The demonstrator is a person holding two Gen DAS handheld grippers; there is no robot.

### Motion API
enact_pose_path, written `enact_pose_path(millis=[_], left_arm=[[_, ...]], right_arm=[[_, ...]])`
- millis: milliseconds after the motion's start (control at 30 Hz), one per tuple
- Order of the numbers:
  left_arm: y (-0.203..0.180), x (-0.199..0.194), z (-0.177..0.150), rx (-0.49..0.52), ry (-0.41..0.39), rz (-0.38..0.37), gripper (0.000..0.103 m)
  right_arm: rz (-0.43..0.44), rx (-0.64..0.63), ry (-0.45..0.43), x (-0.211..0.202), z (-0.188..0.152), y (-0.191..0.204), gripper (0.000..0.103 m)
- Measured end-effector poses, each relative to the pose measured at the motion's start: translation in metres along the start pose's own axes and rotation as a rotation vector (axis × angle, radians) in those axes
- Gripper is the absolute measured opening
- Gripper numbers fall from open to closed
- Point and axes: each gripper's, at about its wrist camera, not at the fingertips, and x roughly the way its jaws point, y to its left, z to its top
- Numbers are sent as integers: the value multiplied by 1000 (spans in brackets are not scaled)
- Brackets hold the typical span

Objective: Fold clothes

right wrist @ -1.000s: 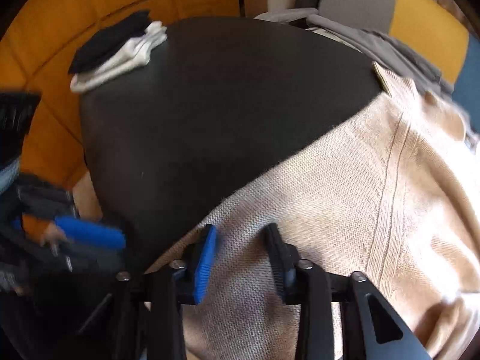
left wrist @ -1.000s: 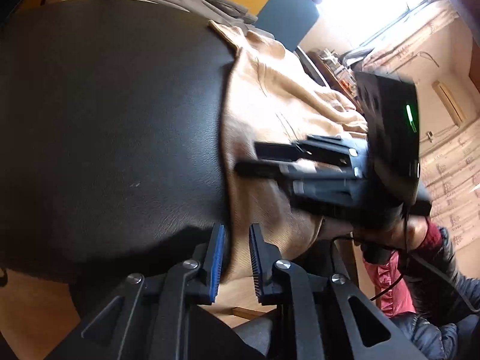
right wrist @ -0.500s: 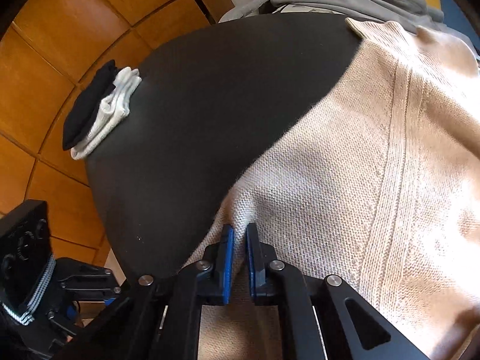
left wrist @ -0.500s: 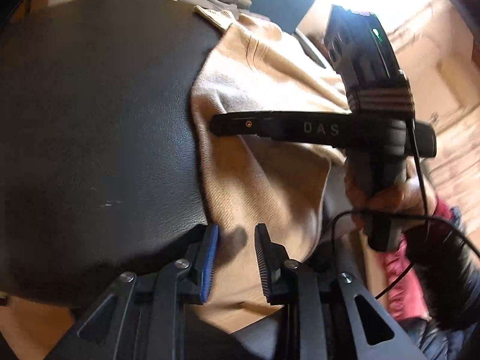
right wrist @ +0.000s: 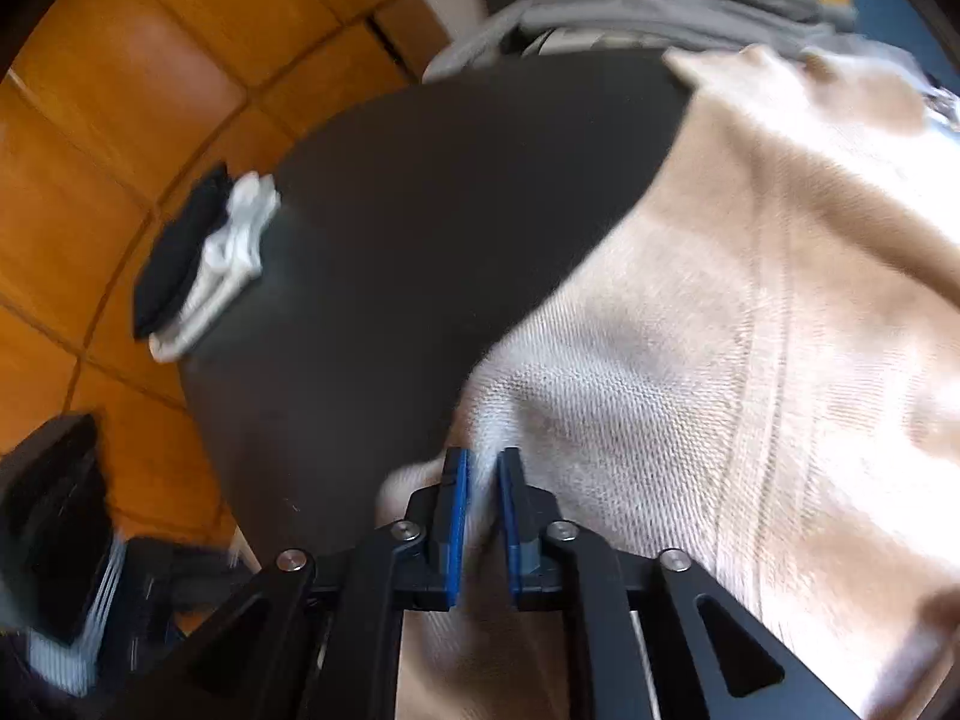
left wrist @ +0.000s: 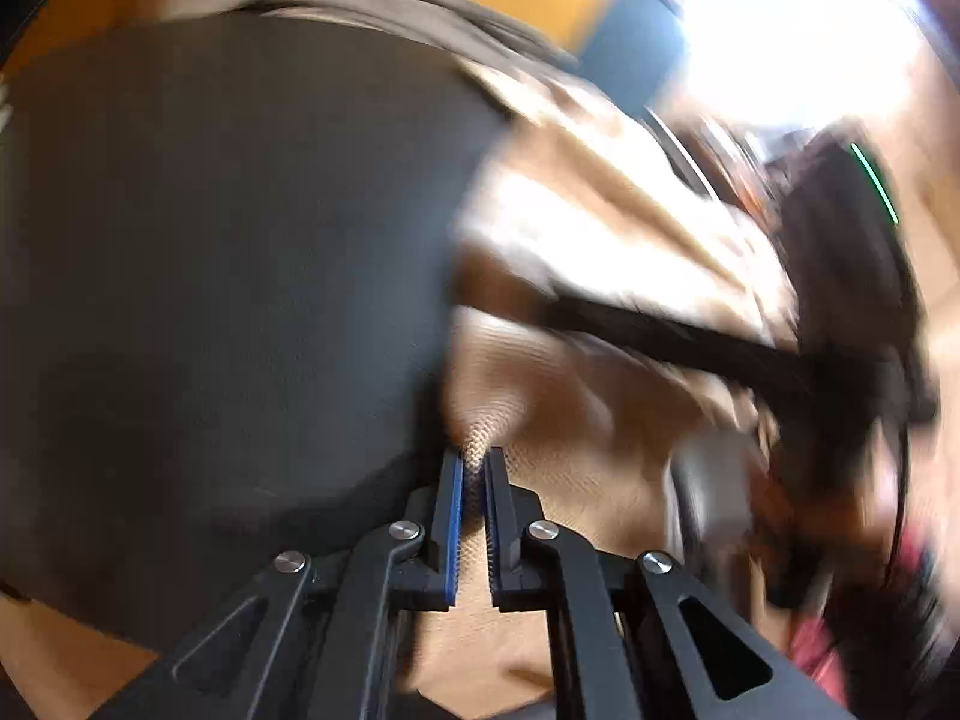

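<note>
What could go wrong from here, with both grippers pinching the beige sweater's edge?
1. The left gripper pinches only a small tuft of the beige knit sweater; a pull might slip it free.
2. The right gripper has fabric between its jaws, but they are opening, so the hem may drop.
3. Dragging the sweater could snag the grey garment at the table's far edge.

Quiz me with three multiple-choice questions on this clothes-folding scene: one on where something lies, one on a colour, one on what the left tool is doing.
1. Where does the small pile of black and white cloth lie?
A. On the dark table's edge, apart from the sweater
B. On top of the sweater
C. On the floor

2. What colour is the knitted sweater?
A. Red
B. Beige
C. Green

3. What is the left gripper doing?
A. Hanging wide open
B. Holding a sock
C. Pinching the sweater's edge

Answers: 1 A, it sits at the table's rim, dark surface between; 2 B, pale tan knit; 3 C, knit shows between its nearly closed jaws.
</note>
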Motion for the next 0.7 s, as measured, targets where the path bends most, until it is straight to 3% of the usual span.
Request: enact_pose_path(millis=[100, 200, 333, 500, 700], left_arm=[[46, -33, 33, -115, -92, 29, 5], [65, -51, 57, -107, -139, 103, 5], [73, -51, 81, -86, -157, 212, 5], [82, -33, 120, -32, -161, 331, 5], [96, -6, 171, -64, -80, 343, 9]], right_arm=[[-29, 6, -62, -33, -5, -8, 14], [-61, 13, -122, -66, -11, -16, 14], [-206, 51, -144, -101, -33, -43, 14], [-339, 182, -151, -149, -68, -91, 14], [-395, 257, -58, -157, -114, -115, 15]])
